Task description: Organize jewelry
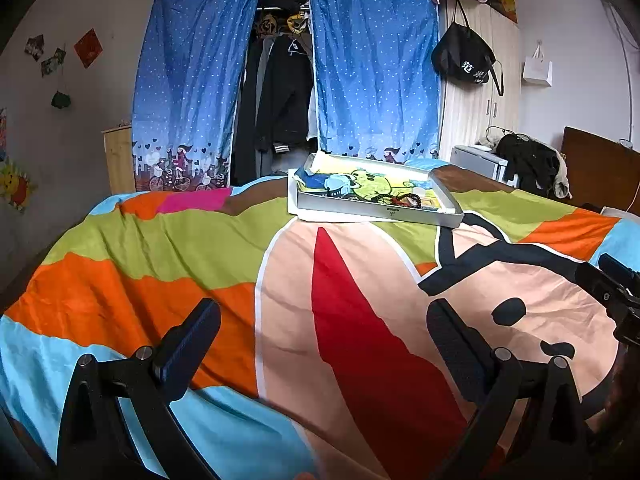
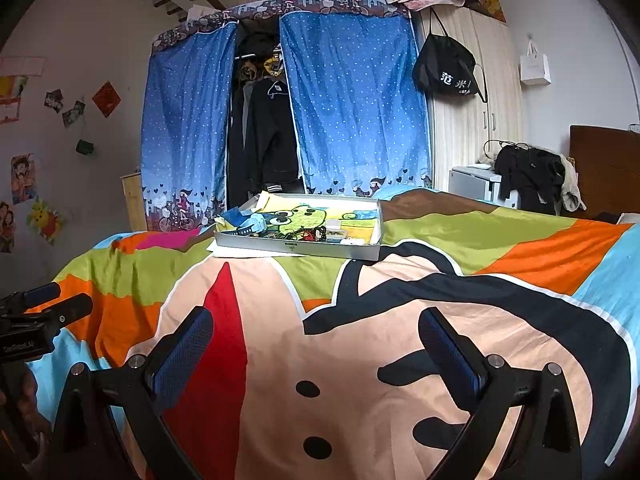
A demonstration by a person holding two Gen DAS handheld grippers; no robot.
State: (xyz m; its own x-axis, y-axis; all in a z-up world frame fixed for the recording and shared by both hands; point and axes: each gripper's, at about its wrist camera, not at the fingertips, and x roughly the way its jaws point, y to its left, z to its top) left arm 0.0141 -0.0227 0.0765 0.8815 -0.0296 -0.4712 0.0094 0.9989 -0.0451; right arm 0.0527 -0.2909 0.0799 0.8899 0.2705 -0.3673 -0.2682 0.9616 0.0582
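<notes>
The left claw (image 1: 324, 344) hovers low over the bed (image 1: 168, 248), its two dark fingers spread wide with nothing between them. The right claw (image 2: 316, 344) hangs the same way just beside it, fingers wide apart and empty; its blue ribbed pads (image 2: 184, 356) face each other across open quilt. In the right wrist view, the left claw's body shows at the left edge; in the left wrist view, part of the right claw juts in at the right edge.

Well ahead of both claws, near the far edge of the bed, lies a shallow grey tray (image 1: 376, 213) lined with a cartoon-printed cloth (image 2: 308, 216). From the left claw it sits ahead and a little to the right; from the right claw, ahead and slightly left. The jewelry (image 1: 404, 200) rests in a small heap at the near side of the tray, with what looks like a dark red bead bracelet among it, though the pieces are too small to sort out. A pale blue item (image 2: 252, 225) lies at the tray's left end.

Beyond the bed hang blue dotted curtains (image 1: 372, 72), parted over dark clothes.
</notes>
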